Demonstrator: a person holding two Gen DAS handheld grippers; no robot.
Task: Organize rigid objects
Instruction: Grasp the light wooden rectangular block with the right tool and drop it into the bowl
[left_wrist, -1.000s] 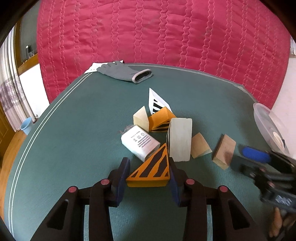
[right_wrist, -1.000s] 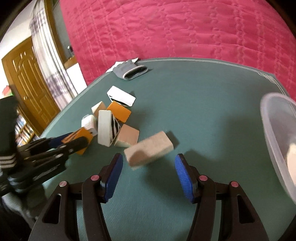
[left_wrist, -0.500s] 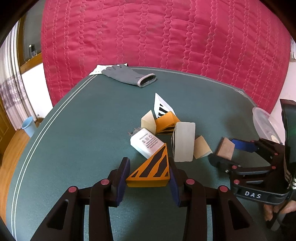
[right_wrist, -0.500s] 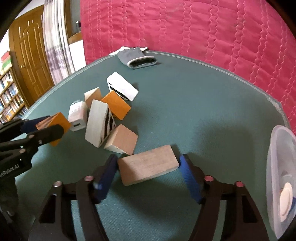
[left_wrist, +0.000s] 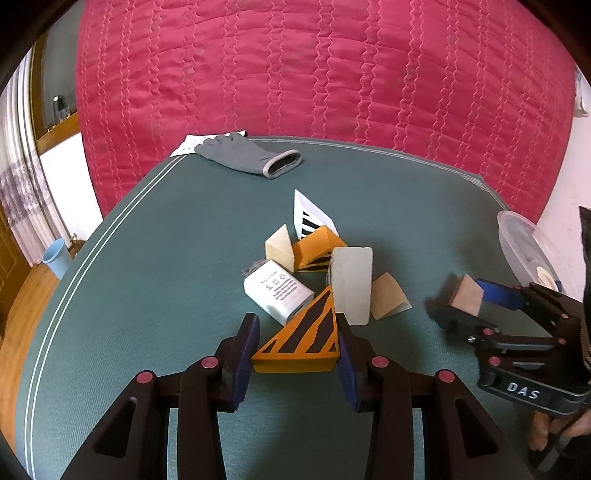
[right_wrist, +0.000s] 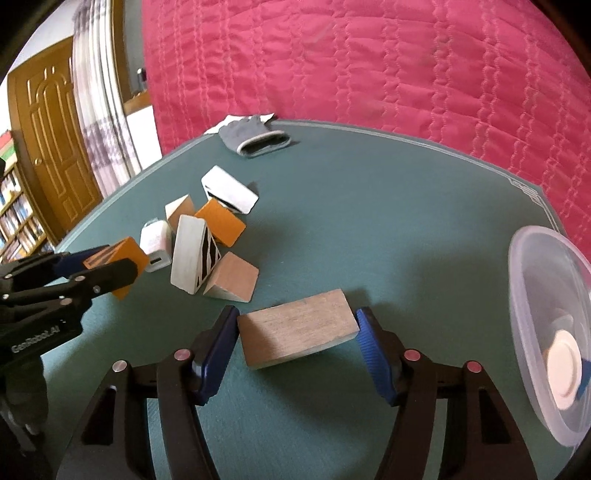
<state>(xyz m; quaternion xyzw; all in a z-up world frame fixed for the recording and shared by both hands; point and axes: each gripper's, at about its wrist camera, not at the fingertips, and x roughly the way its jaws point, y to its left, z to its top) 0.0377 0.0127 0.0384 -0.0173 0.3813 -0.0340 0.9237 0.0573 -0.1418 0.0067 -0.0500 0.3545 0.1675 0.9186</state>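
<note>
My left gripper is shut on an orange wedge with black stripes, held just above the green table; it also shows in the right wrist view. My right gripper is shut on a plain wooden block, lifted off the table; that block shows in the left wrist view. A pile of blocks lies mid-table: a white charger, a white slab, a second orange wedge, a tan wedge, a pale wedge and a white striped wedge.
A clear plastic bowl with a white disc inside sits at the table's right edge. A grey glove lies on a paper at the far edge. A pink quilt hangs behind. A wooden door stands at left.
My right gripper has closed on the wooden block and lifted it off the table. My left gripper still holds the striped orange wedge, raised slightly.
</note>
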